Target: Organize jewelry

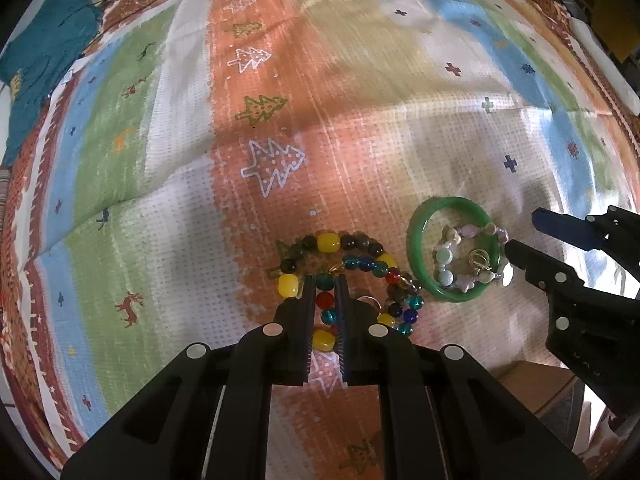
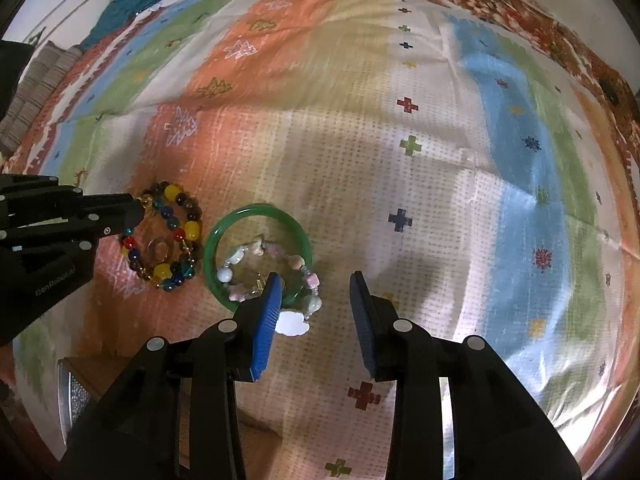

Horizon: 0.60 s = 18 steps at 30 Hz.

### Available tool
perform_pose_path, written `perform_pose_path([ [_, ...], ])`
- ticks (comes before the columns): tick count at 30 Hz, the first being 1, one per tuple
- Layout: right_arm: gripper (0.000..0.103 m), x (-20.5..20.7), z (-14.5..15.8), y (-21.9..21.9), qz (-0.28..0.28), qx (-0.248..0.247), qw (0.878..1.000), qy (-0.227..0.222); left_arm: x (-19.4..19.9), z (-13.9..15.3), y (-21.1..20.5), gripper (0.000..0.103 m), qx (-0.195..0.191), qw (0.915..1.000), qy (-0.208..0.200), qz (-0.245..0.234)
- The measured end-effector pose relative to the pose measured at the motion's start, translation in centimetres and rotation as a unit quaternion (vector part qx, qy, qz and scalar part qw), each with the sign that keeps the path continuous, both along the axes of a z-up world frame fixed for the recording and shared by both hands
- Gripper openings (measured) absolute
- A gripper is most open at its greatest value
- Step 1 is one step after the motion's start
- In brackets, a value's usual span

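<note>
A: Left hand-held gripper (image 1: 325, 292) clamped on multicolour bead bracelet (image 1: 348, 280), 6 o'clock on patterned cloth (image 1: 360, 140).
B: Right hand-held gripper (image 2: 316, 296) parted, empty; green bangle (image 2: 256, 216) ringing pastel bracelet (image 2: 272, 272) at its 10 o'clock.

- Left wrist view looks steeply down, close above the beaded bracelets (image 1: 344, 280) at 6 o'clock.
- Right wrist view does likewise beside them; both share the green bangle (image 2: 256, 256) and patterned cloth (image 2: 400, 140).

Around the green bangle (image 2: 256, 216), the striped cloth (image 2: 400, 160) lies bare beyond it and to its right. The beaded bracelets (image 2: 168, 236) crowd its left side, with the left gripper (image 2: 132, 216) over them.
</note>
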State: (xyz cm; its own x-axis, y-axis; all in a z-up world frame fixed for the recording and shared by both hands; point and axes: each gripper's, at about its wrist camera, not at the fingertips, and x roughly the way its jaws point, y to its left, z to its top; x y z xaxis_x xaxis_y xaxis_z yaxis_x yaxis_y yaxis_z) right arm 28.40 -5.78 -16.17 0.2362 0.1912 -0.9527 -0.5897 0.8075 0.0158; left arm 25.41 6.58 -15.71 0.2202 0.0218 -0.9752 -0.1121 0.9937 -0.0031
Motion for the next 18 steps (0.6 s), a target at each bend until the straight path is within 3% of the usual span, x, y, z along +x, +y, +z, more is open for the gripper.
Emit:
perform_pose_path([
  [6, 0.036, 0.9, -1.5, 0.4, 0.003, -0.006, 1.0, 0.01, 0.1, -0.3, -0.3, 0.009, 0.0, 1.0, 0.003, -0.003],
  [13, 0.01, 0.8, -1.9, 0.9, 0.017, 0.004, 1.0, 0.023, 0.3, -0.5, -0.2, 0.009, 0.001, 1.0, 0.005, -0.003],
  [18, 0.01, 0.5, -1.7, 1.0, 0.019, -0.001, 1.0, 0.017, 0.2, -0.2, -0.3, 0.009, 0.001, 1.0, 0.002, -0.005],
])
